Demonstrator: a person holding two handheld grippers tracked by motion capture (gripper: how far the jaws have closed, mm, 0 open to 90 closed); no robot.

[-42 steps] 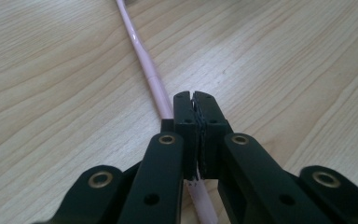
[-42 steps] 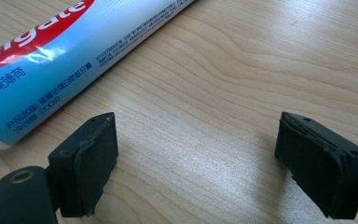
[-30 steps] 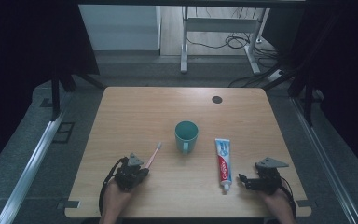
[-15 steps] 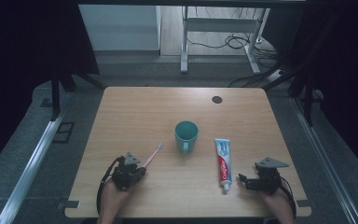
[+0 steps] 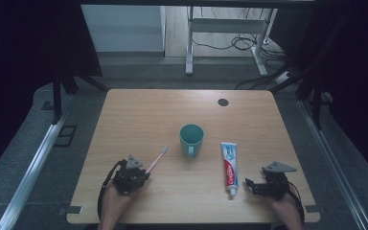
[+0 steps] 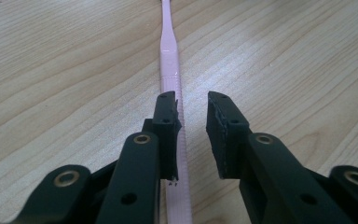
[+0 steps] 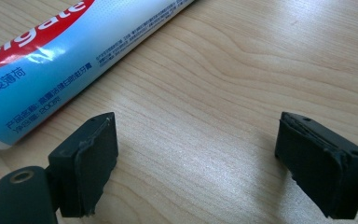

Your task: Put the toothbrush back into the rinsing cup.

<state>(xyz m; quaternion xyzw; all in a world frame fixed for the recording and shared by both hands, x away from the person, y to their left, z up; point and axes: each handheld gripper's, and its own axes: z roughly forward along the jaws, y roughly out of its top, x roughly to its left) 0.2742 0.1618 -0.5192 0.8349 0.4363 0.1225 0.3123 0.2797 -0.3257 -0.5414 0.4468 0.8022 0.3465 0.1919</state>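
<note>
A pink toothbrush (image 5: 156,159) lies flat on the wooden table (image 5: 139,115), left of a teal cup (image 5: 191,139). My left gripper (image 5: 145,172) sits at the handle's near end. In the left gripper view the handle (image 6: 170,56) runs between the jaws, against the left pad and clear of the right one. These jaws have just been opening, and my left gripper (image 6: 191,105) now stands slightly open. A red, white and blue toothpaste tube (image 5: 228,163) lies right of the cup. My right gripper (image 5: 247,184) rests beside its cap end, wide open (image 7: 196,135) over bare wood, with the tube (image 7: 51,60) to its left.
A small dark round cap (image 5: 223,102) sits in the table's far right corner. Bare wood lies between the two grippers and across the far half. Beyond the table are a grey floor, a metal frame leg (image 5: 189,43) and cables.
</note>
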